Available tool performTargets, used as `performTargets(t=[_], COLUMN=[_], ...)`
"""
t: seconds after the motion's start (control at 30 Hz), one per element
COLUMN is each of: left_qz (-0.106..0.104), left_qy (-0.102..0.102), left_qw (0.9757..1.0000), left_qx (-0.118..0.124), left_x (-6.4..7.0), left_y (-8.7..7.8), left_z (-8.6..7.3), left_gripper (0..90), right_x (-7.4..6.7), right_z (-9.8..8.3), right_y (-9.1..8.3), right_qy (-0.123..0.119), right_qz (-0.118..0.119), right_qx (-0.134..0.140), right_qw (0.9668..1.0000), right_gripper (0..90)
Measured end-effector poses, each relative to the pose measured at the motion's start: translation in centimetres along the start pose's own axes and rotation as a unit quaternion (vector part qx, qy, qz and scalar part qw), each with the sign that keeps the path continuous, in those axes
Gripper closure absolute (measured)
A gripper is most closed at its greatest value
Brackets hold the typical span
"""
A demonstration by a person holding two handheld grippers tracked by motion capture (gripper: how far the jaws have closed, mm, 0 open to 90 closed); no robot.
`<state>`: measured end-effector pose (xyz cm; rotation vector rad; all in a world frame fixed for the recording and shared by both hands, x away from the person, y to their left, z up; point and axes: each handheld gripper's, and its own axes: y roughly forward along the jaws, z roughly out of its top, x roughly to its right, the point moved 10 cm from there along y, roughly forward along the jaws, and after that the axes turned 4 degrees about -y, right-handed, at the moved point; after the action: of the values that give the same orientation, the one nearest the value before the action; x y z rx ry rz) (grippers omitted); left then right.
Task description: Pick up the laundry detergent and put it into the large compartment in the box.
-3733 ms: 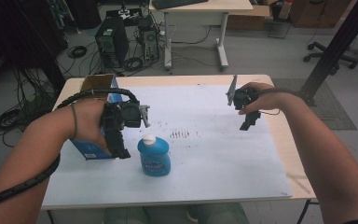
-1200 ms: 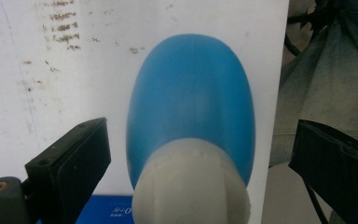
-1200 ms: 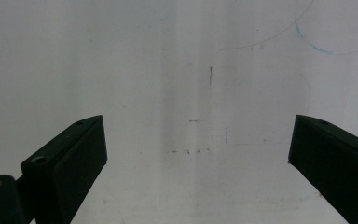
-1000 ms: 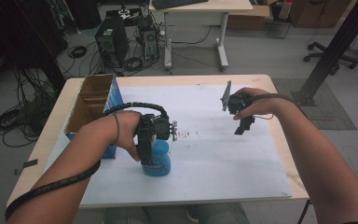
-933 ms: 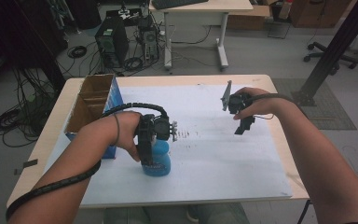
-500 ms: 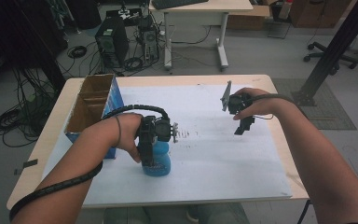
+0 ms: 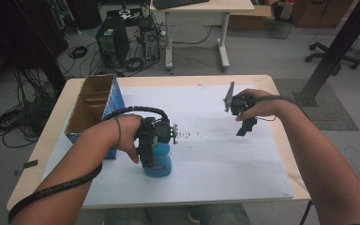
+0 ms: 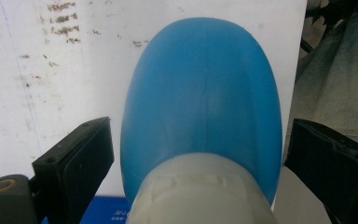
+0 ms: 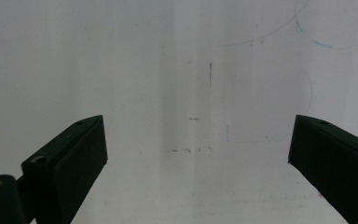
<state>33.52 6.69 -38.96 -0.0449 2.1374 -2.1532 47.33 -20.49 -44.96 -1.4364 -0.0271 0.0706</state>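
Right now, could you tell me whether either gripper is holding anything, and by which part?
Nothing is held. The left gripper straddles the blue bottle, its jaws open with gaps either side. The right gripper is open over the white sheet.

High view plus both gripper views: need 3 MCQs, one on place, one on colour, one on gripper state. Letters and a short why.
1. Where does the cardboard box stand?
A. the table's left edge
B. the table's right edge
C. the floor

2. What colour is the bottle body?
A. red
B. blue
C. green

3. How do the left gripper jaws stand?
A. shut tight on the bottle
B. shut on nothing
C. open, one on each side of the bottle

Answers:
1 A, the box sits by the left edge in the high view, beside the left forearm.
2 B, the body is blue with a pale grey cap end in the left gripper view.
3 C, a gap shows between each jaw and the bottle.
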Motion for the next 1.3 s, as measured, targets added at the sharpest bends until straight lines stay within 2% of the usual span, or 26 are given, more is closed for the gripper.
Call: performTargets(t=[0.53,0.97,1.3], left_qz=[-0.002,0.009,0.008], left_qy=[0.001,-0.002,0.000], left_qw=[1.0000,0.9999,0.9999], left_qx=[-0.001,-0.004,-0.009], left_x=[0.12,-0.13,-0.15], left_y=[0.42,0.32,0.39], left_z=[-0.26,-0.33,-0.21], left_gripper=[13.5,19.3,23.3], right_x=[0.00,0.07,0.11], right_z=[0.06,-0.07,-0.10], right_y=[0.11,-0.02,0.07], right_qy=[-0.001,0.003,0.002], right_qz=[0.001,0.000,-0.001], right_qx=[-0.002,0.001,-0.002], right_qw=[1.0000,1.0000,1.0000], right_gripper=[4.4,4.5,4.4])
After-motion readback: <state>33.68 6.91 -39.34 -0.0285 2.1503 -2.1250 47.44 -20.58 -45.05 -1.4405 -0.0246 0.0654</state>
